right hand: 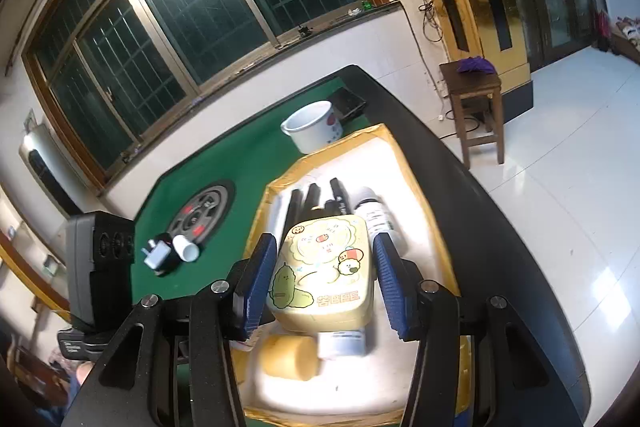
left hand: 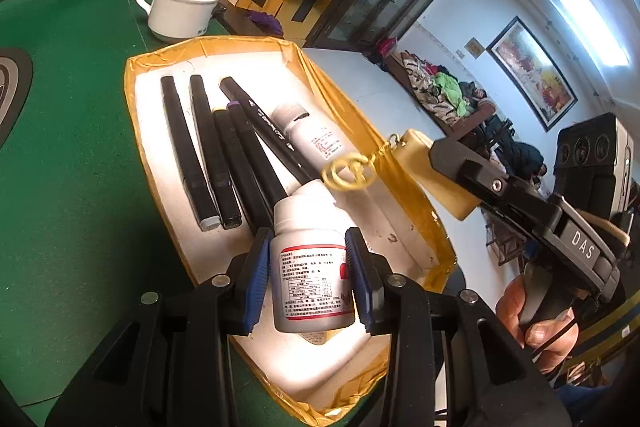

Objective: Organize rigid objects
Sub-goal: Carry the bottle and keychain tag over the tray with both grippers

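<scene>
My left gripper [left hand: 308,247] is shut on a white pill bottle [left hand: 312,279] with a red-framed label, upright above the near end of a white foam tray [left hand: 132,87] edged in yellow tape. Several black markers [left hand: 208,155] and a white bottle [left hand: 312,135] lie in the tray. My right gripper [right hand: 324,247] is shut on a flat yellow case [right hand: 324,275] with cartoon prints, over the same tray [right hand: 432,195]. In the left wrist view the right gripper [left hand: 452,167] carries the case [left hand: 432,171] at the tray's right rim, a gold key ring [left hand: 350,173] dangling from it.
A white mug [left hand: 180,9] stands on the green table beyond the tray. A yellow cylinder [right hand: 290,357] and a white tube [right hand: 344,343] lie under the case. A white plug [right hand: 158,255] and small white cap [right hand: 186,249] sit left of the tray. A wooden stool [right hand: 476,95] stands past the table's edge.
</scene>
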A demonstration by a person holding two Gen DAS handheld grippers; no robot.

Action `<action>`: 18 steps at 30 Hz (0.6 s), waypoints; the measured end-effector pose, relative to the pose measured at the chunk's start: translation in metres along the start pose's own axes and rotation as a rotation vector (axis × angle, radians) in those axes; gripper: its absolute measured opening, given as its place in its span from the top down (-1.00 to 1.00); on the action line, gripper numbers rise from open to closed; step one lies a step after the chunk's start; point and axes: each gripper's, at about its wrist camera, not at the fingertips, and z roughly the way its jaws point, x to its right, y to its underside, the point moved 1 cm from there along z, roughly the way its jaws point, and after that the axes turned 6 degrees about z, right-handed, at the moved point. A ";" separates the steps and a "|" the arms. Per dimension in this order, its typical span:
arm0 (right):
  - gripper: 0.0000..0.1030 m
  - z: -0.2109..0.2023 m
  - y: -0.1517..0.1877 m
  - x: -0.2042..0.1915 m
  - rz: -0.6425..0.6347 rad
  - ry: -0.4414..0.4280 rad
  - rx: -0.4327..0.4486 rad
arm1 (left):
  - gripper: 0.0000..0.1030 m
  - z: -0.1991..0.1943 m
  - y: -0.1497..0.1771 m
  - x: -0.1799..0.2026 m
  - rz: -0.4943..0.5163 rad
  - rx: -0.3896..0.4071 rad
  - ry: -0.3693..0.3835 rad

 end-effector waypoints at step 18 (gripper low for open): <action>0.12 0.016 0.023 0.022 -0.023 0.093 -0.069 | 0.34 0.013 0.010 0.016 0.073 -0.024 -0.034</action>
